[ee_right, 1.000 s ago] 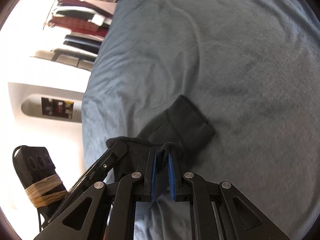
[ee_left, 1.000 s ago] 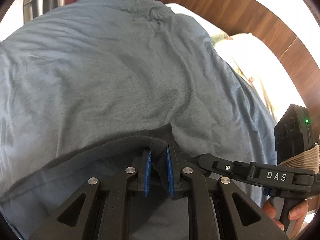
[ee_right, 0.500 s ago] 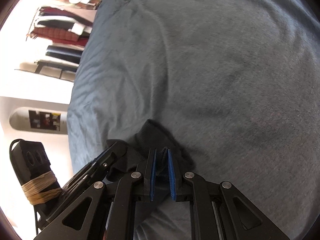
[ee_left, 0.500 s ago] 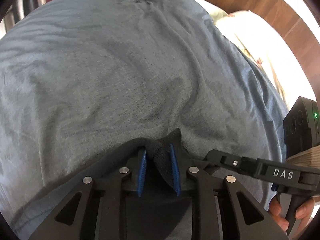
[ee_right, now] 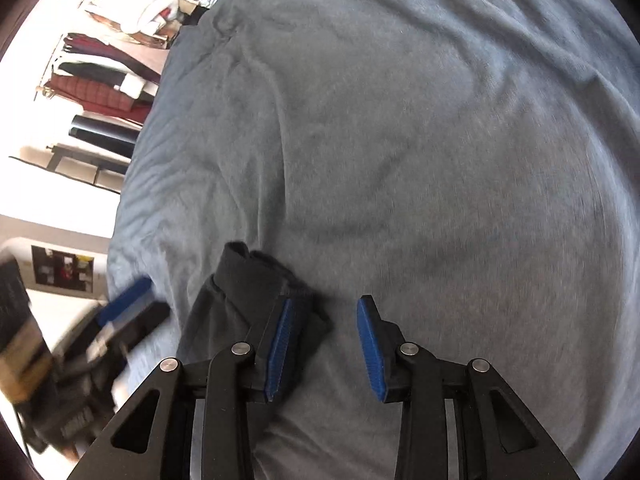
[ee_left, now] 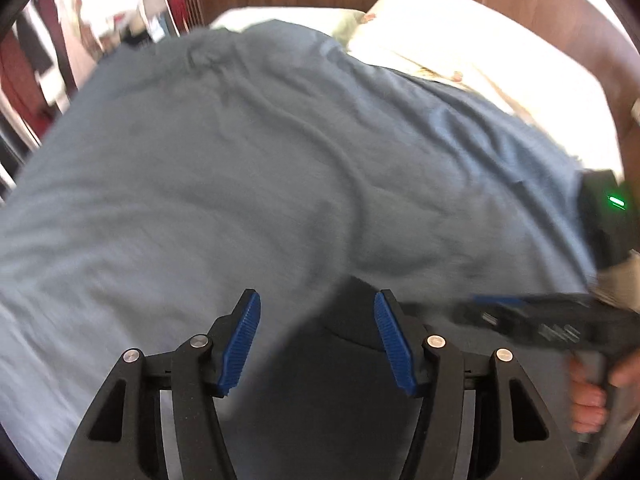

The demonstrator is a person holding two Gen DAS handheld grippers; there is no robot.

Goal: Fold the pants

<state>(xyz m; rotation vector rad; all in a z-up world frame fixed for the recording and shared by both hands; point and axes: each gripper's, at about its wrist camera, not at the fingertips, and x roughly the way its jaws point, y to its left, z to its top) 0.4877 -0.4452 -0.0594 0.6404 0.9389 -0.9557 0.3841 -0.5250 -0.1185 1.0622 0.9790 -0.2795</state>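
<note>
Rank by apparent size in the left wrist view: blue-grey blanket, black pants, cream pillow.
1. blue-grey blanket, fills most of the frame.
2-3. cream pillow and black pants: look similar; pants are nearer and partly hidden, so unranked.

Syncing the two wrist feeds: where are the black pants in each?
Left wrist: black pants at bottom centre, below the open left gripper.
Right wrist: pants lower left, beside the open right gripper.
Shared landmark: grey-blue blanket.

Right gripper [ee_right: 324,344] jaws spread wide above the grey-blue bed cover [ee_right: 400,140]. Dark pants [ee_right: 248,292] lie bunched near the cover's left edge, under the gripper's left finger. Left gripper [ee_right: 120,316] blurred, beside the pants.
</note>
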